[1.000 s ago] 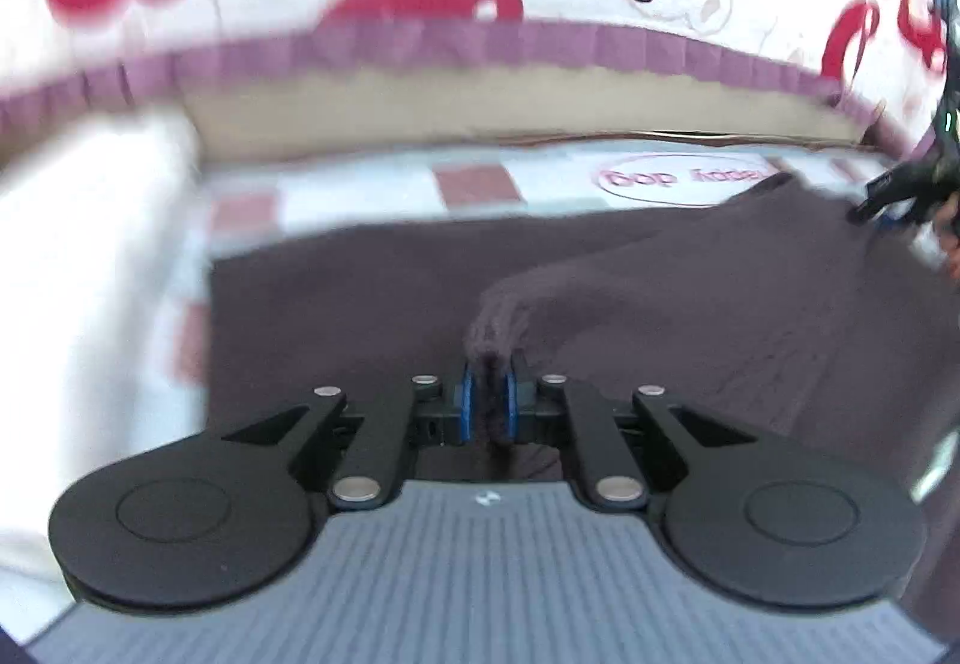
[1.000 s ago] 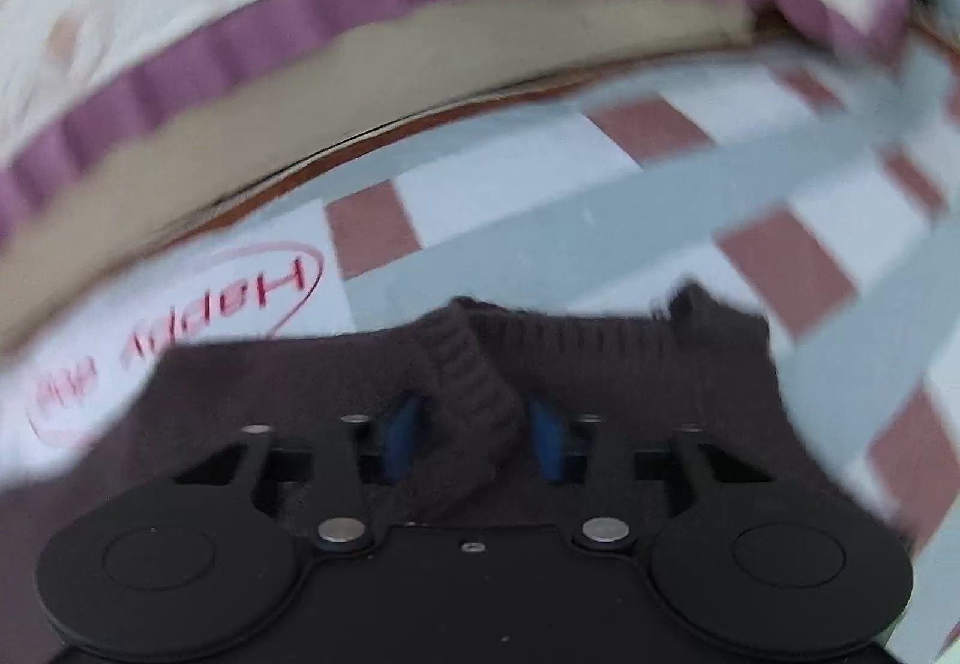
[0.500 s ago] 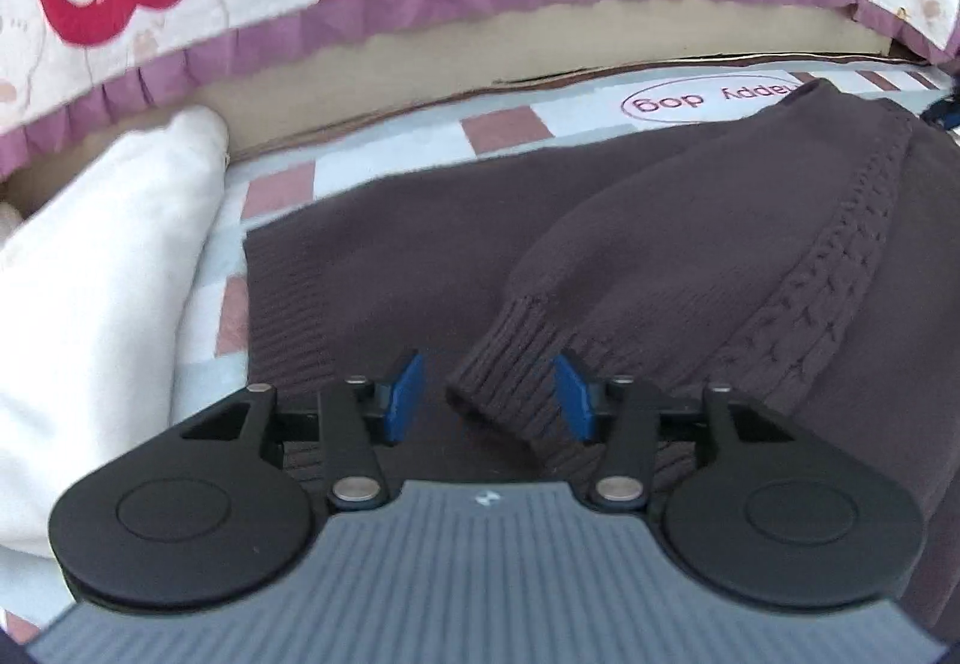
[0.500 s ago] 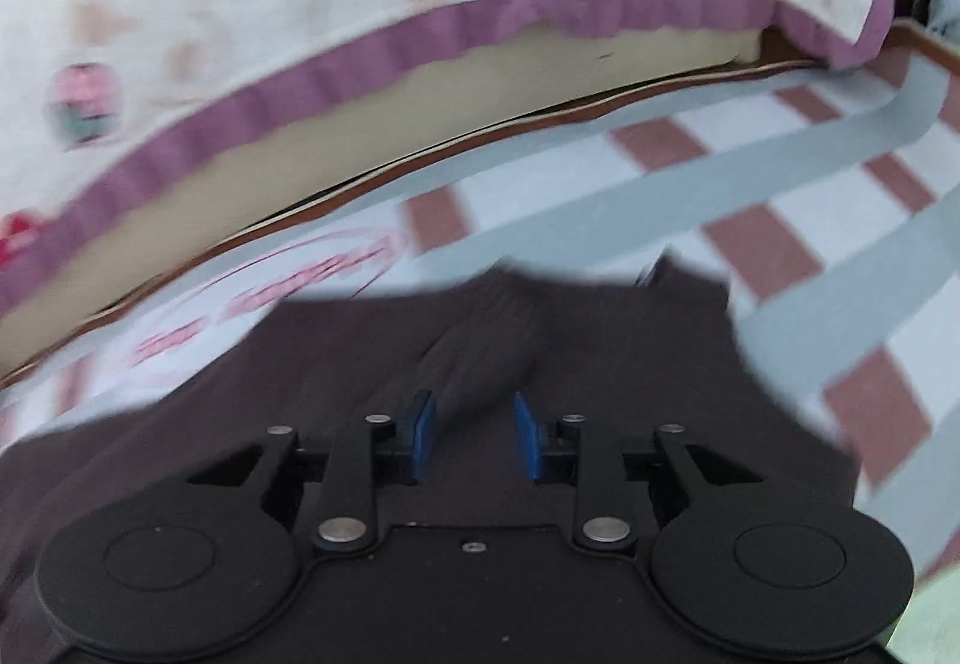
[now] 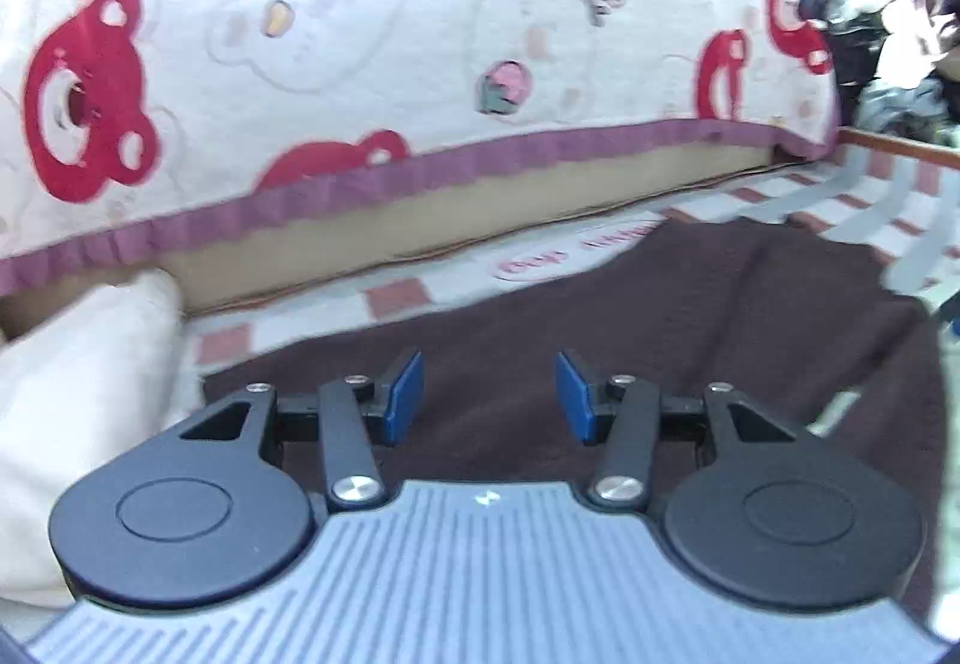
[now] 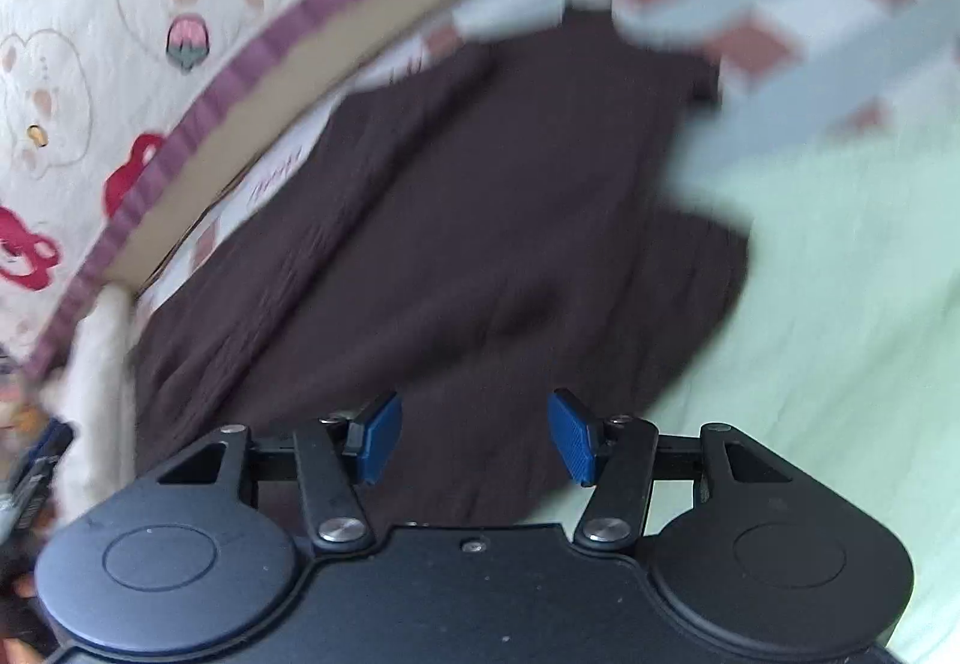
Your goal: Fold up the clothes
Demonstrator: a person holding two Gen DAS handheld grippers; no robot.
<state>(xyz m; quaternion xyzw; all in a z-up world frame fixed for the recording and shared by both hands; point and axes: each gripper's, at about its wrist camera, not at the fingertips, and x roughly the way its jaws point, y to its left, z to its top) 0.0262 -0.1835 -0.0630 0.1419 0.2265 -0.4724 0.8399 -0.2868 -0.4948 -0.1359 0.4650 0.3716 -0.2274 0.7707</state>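
On the bed [image 5: 870,196], a dark brown sweater [image 5: 690,340] lies spread flat.
Left hand-held gripper [image 5: 489,400] hovers above it, spread and empty; right hand-held gripper [image 6: 474,439] above its near edge, jaws opening, nothing between.

Brightness: both views are bright, like daytime in a room.
Glare: the bear blanket [image 5: 372,82] is washed out to plain white far above the jaws in the left view.
Shadows: soft and faint; the dark sweater [image 5: 690,328] beyond the jaws shows few folds, it is so dark.
Blur, left view: the blanket and checked sheet [image 5: 396,298] are a bit smeary; the jaws are sharp.
Blur, right view: much worse; the sweater [image 6: 480,220] and green sheet [image 6: 840,316] ahead of the jaws are streaky.
Bending: the blanket's purple trim [image 6: 252,64] curves like a bow above the jaws, and things squash at the edges.
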